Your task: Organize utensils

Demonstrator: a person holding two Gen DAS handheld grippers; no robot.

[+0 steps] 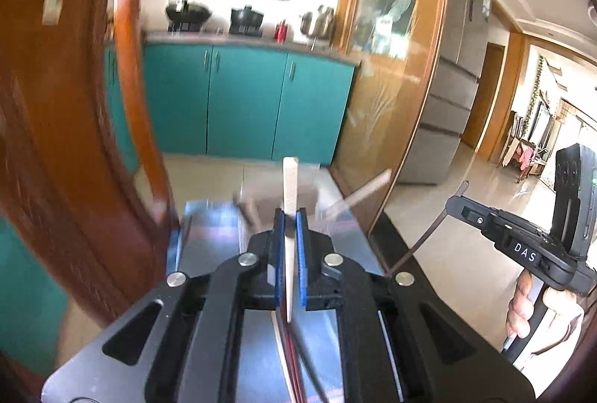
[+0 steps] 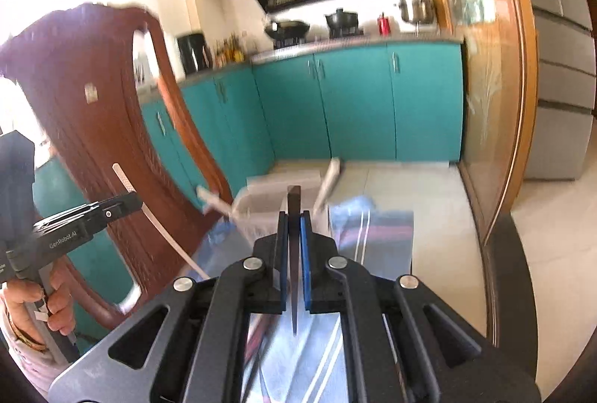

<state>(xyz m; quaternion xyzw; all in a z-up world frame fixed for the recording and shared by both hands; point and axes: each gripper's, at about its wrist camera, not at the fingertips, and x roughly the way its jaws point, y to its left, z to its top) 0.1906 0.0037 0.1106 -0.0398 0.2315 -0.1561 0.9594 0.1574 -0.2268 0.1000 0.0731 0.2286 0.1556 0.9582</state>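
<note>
My left gripper point(image 1: 290, 216) is shut on a pale cream chopstick point(image 1: 289, 186) that sticks up past its blue pads; it also shows in the right wrist view point(image 2: 127, 205) at the left, held by a hand. My right gripper point(image 2: 294, 216) is shut on a dark brown chopstick point(image 2: 294, 201); it shows in the left wrist view point(image 1: 457, 203) at the right with the thin dark stick point(image 1: 425, 239) hanging down. A blurred clear container point(image 2: 276, 201) with pale utensils point(image 2: 328, 184) in it stands ahead on the shiny table point(image 2: 388, 235). More chopsticks point(image 1: 294, 362) lie under the left gripper.
A brown wooden chair back point(image 2: 100, 112) stands at the left. Teal kitchen cabinets point(image 1: 242, 100) with pots on the counter lie beyond. A glass partition in a wooden frame point(image 1: 403, 67) is at the right, with a fridge point(image 1: 447, 97) behind it. The table edge point(image 2: 518, 276) runs along the right.
</note>
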